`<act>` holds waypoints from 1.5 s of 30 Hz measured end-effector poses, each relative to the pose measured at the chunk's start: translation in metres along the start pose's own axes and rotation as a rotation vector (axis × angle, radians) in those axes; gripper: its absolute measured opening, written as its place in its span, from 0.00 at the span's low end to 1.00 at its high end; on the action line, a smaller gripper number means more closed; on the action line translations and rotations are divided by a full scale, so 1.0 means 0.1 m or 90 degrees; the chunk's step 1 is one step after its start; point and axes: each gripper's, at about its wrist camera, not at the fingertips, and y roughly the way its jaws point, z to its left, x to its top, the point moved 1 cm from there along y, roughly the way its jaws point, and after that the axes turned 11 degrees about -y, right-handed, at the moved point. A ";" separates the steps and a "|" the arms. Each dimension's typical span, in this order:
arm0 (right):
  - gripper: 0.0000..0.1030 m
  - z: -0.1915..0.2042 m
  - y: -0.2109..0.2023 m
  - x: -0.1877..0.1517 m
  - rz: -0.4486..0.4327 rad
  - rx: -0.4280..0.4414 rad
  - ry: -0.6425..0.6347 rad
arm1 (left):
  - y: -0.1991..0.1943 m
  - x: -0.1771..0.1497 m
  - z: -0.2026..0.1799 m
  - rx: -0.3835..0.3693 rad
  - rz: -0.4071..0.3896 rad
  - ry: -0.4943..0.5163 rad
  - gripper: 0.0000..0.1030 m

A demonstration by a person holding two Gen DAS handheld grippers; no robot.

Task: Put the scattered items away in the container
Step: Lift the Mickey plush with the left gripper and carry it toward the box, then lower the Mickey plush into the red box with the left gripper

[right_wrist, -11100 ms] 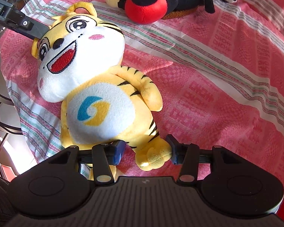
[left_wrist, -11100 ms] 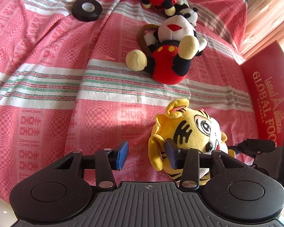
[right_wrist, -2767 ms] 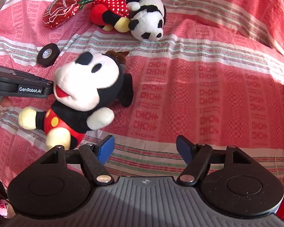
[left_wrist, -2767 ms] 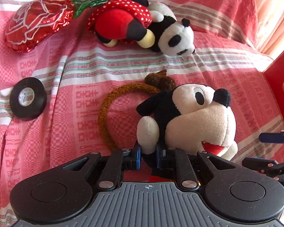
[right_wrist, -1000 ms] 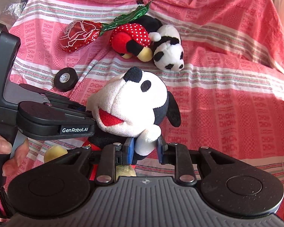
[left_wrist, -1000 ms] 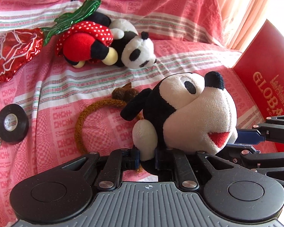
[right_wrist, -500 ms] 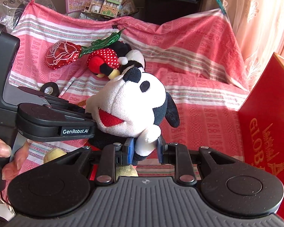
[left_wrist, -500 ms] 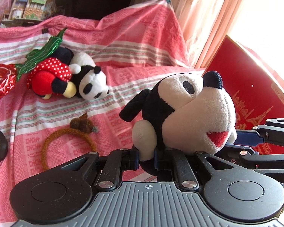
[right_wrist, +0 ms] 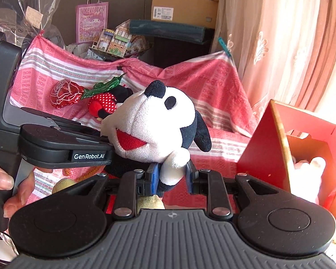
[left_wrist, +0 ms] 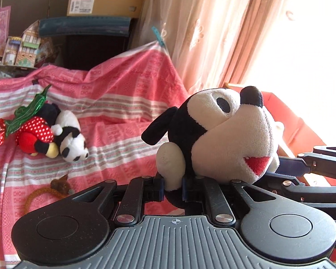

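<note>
Mouse plush point(left_wrist: 215, 139) off the pink cloth point(left_wrist: 123, 103), carried two-handed: left gripper point(left_wrist: 172, 186) pinching one white paw, right gripper point(right_wrist: 171, 177) pinching the other. Paired grip likely to keep the big head from flopping. Red box point(right_wrist: 264, 154) near right, open top, tall near wall to clear; something pale already inside. Left behind far left: panda plush point(left_wrist: 70, 141), foil rose point(right_wrist: 65, 93), brown loop point(left_wrist: 47, 190).

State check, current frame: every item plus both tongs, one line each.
Left tongs: shut on mouse plush's arm.
Right tongs: shut on its other arm.
Mouse plush: lifted off the blanket, held between both.
Red box: open, something pale inside.
Panda plush: lying on blanket.
Polka-dot plush: lying beside panda.
Brown ring: flat on blanket.
</note>
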 end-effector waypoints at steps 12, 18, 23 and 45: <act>0.27 -1.25 -0.73 -0.28 -0.056 -0.132 -0.001 | 0.31 0.23 -1.70 -0.086 -0.041 0.071 0.26; 0.27 -1.82 -0.95 -0.57 -0.025 -0.204 0.018 | 0.67 0.17 -2.49 -0.144 -0.018 0.108 0.26; 0.27 -2.09 -0.93 -0.77 0.017 -0.227 0.014 | 0.99 0.06 -2.86 -0.165 0.023 0.125 0.26; 0.85 -2.49 -0.55 -1.29 0.089 -0.262 0.039 | 1.52 0.12 -2.75 -0.068 0.093 0.172 0.88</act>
